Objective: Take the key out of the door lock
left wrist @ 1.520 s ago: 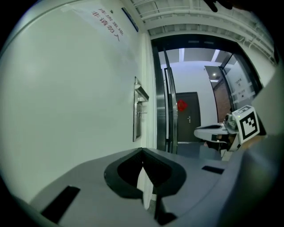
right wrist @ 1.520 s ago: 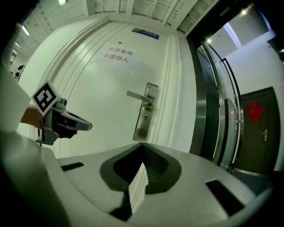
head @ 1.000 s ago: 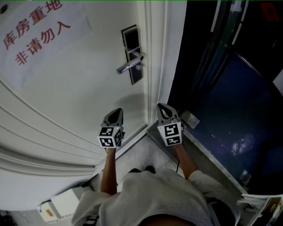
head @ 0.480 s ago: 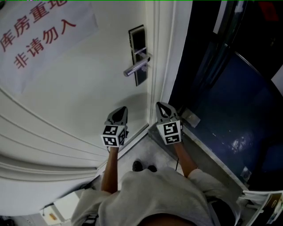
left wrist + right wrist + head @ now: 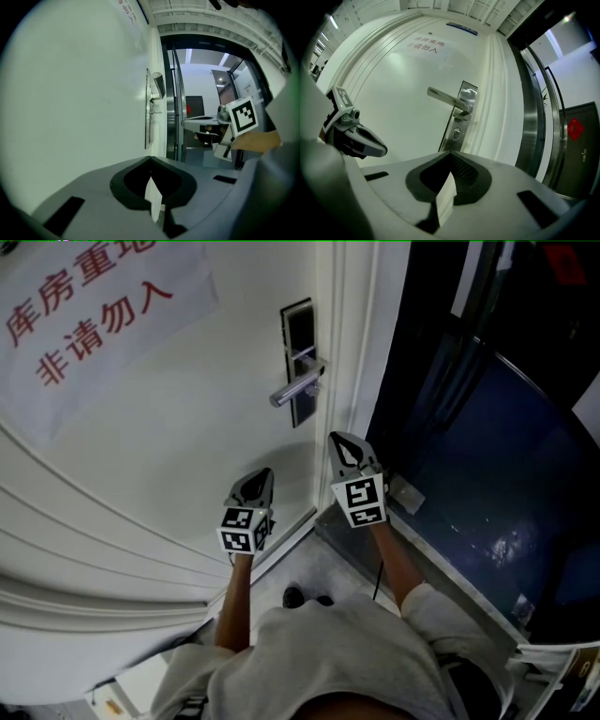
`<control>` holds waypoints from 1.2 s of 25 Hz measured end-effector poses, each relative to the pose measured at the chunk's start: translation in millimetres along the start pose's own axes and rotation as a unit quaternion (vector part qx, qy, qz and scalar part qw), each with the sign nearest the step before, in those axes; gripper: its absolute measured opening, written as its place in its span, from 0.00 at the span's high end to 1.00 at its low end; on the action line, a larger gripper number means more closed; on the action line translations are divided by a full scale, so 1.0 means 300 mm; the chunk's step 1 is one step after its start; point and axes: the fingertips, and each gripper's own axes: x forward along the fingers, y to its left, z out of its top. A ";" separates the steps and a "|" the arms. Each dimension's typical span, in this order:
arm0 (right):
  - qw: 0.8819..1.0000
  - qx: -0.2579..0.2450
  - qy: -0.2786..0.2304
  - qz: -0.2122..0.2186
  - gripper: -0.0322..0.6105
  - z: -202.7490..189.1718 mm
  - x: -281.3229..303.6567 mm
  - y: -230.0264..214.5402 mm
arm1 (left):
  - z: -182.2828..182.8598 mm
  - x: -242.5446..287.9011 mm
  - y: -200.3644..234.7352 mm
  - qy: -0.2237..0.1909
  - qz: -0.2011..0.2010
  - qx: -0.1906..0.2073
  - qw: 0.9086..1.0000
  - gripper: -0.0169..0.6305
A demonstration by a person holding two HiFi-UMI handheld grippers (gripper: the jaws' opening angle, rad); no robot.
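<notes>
Right gripper (image 5: 339,441) nearer lock (image 5: 298,334), lever (image 5: 295,390) pointing left

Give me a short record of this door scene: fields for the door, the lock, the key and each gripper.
door: white door with a paper sign in red characters
lock: dark lock plate near the door's right edge, silver lever handle pointing left
keyhole: round cylinder below the handle
key: cannot be made out in any view
left gripper: jaws together, empty, low, not touching the lock
right gripper: jaws together, empty, below the handle, not touching the lock
</notes>
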 end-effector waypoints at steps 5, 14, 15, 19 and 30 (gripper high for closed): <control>0.999 -0.038 -0.015 -0.002 0.91 0.083 0.071 -0.036 | 0.001 0.002 0.013 -0.001 -0.003 0.001 1.000 0.95; 0.992 -0.127 -0.005 0.003 0.91 0.144 0.173 -0.069 | 0.009 -0.004 0.064 -0.007 0.001 -0.006 1.000 0.95; 0.989 -0.147 -0.001 0.002 0.91 0.149 0.180 -0.069 | 0.008 -0.004 0.065 -0.007 0.001 -0.006 1.000 0.95; 0.968 -0.252 0.010 -0.001 0.91 0.158 0.204 -0.057 | 0.009 0.002 0.069 -0.007 0.000 -0.007 1.000 0.95; 0.853 -0.520 0.042 -0.014 0.91 0.112 0.231 -0.016 | 0.015 0.012 0.062 -0.009 -0.007 -0.003 1.000 0.95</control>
